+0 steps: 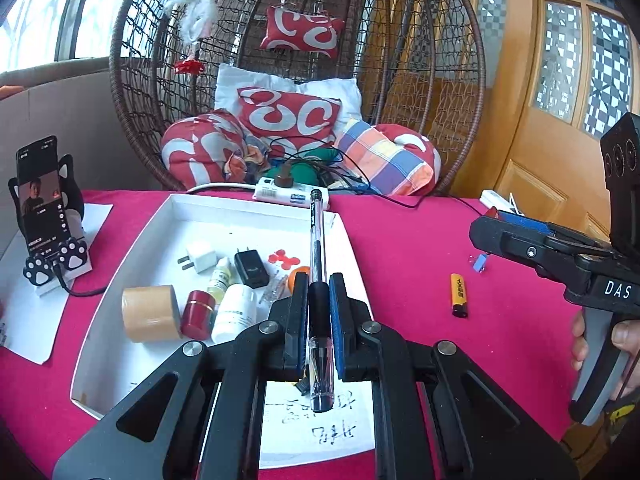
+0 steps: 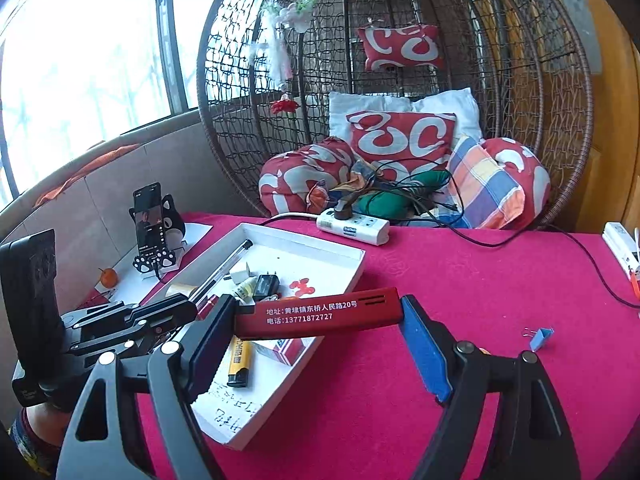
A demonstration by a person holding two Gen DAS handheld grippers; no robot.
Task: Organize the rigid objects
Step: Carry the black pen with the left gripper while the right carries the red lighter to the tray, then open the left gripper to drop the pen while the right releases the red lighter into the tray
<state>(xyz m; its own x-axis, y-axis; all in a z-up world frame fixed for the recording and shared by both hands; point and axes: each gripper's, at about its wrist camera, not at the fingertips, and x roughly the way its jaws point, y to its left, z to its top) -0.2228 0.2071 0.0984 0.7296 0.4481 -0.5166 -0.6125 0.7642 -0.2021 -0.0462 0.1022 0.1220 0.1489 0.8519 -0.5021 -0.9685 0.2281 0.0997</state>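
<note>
The left gripper [image 1: 318, 312] squeezes a pen [image 1: 318, 264] above the white tray [image 1: 160, 224]. The right gripper [image 2: 316, 332] holds a red bar [image 2: 320, 314] endwise, over the tray's near corner. I think both go in next: lower, then let go.

Both views sit low over the counter [image 1: 400, 240], facing the wicker hanging chair [image 1: 300, 60] at its far edge. The left wrist view looks straight along the white tray [image 1: 160, 216], close above it. The right wrist view looks from the tray's right side. Both share tray, chair and phone stand [image 2: 154, 240].
</note>
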